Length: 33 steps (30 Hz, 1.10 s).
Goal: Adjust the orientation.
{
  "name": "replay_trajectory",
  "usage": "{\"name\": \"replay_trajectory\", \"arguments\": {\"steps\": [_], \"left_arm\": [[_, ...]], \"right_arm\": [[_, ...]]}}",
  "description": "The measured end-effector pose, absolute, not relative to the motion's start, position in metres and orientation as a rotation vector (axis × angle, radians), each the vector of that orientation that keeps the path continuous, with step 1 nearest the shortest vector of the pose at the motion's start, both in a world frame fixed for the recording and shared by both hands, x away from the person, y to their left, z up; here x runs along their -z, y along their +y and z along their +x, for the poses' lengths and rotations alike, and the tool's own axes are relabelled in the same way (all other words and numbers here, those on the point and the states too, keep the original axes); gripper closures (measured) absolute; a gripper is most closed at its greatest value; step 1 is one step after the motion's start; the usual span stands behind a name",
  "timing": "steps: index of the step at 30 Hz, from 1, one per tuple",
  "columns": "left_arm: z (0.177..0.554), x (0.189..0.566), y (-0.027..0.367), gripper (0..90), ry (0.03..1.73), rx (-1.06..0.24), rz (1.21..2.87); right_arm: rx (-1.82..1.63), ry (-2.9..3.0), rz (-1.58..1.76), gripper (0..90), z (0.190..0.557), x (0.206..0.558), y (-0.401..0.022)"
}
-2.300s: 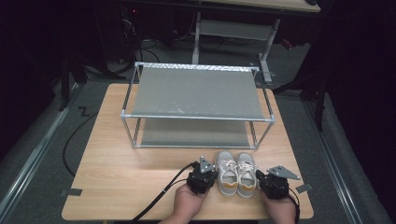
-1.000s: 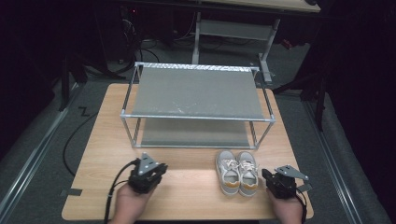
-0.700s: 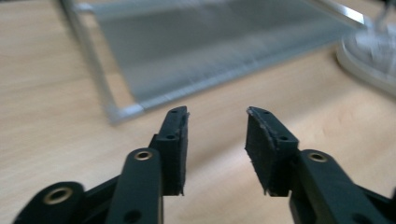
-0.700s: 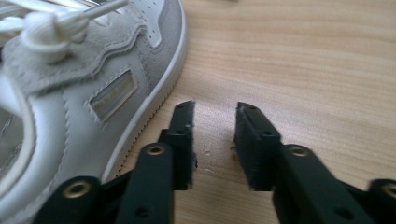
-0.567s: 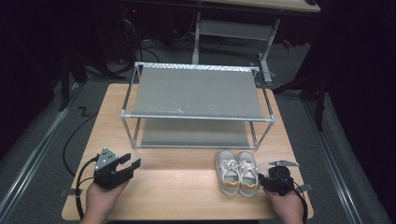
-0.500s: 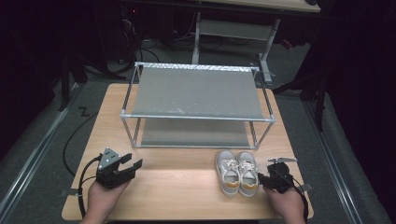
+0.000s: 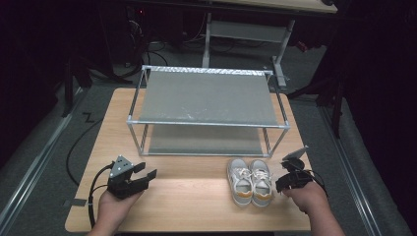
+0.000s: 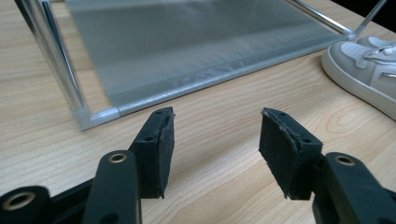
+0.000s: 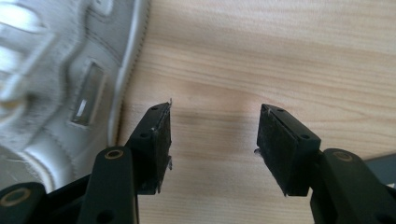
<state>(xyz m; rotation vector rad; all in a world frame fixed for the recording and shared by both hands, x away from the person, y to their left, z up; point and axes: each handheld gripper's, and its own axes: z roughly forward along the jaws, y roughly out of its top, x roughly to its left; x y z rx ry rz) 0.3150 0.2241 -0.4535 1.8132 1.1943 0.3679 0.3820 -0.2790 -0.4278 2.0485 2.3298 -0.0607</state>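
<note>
High view: a wooden table [image 7: 196,196] carries a two-tier metal shoe rack [image 7: 206,98] along its far edge. A pair of white sneakers [image 7: 250,181] stands side by side on the bare wood near the front edge, right of centre, toes pointing at the rack's front right corner. The left gripper [image 7: 142,177], held in a hand, hangs near the table's front left corner, well apart from the shoes. The right gripper [image 7: 284,185] sits just beside the right shoe's outer side, near the front right corner.

Left gripper view: the two black jaws stand apart with only bare wood between them; they have just been opening and hold nothing. Beyond them is the rack's lower shelf [image 8: 187,56] with its front corner post, and one sneaker [image 8: 364,70] at the far right.

Right gripper view: these jaws are also spread and have just been opening, with empty tabletop between them. The heel and side of the right sneaker [image 9: 60,93] lie just left of the left jaw, close to it but not between the pads.

Judgement: the work looks like putting the shoes onto the rack, and this is the approach before any grasp. Neither shoe is held. Next, the right gripper would need to shift towards the shoe so one pad goes inside the collar and one outside, then close firmly; the left must cross the table to reach the other shoe.
</note>
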Motion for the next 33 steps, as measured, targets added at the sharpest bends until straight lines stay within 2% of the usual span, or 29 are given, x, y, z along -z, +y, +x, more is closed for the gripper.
{"name": "replay_trajectory", "arguments": {"steps": [2, 5, 15, 25, 33], "left_arm": [[0.316, 0.456, 0.223, 44.4, 1.196, -0.35, 1.819], [0.316, 0.46, 0.22, 42.2, 1.191, -0.335, 1.844], [0.313, 0.46, 0.214, 32.0, 1.117, -0.284, 1.845], [0.309, 0.46, 0.216, 31.7, 1.131, -0.273, 1.838], [0.309, 0.458, 0.218, 31.9, 1.128, -0.273, 1.83]], "right_arm": [[0.08, 2.326, 2.07, 49.8, 0.383, 0.43, -0.28], [0.137, 2.342, 2.082, 51.6, 0.383, 0.432, -0.276], [0.153, 2.339, 2.103, 51.1, 0.383, 0.427, -0.276], [0.096, 2.295, 2.13, 49.7, 0.378, 0.407, -0.273], [0.09, 2.366, 2.067, 50.7, 0.375, 0.376, -0.233]]}}
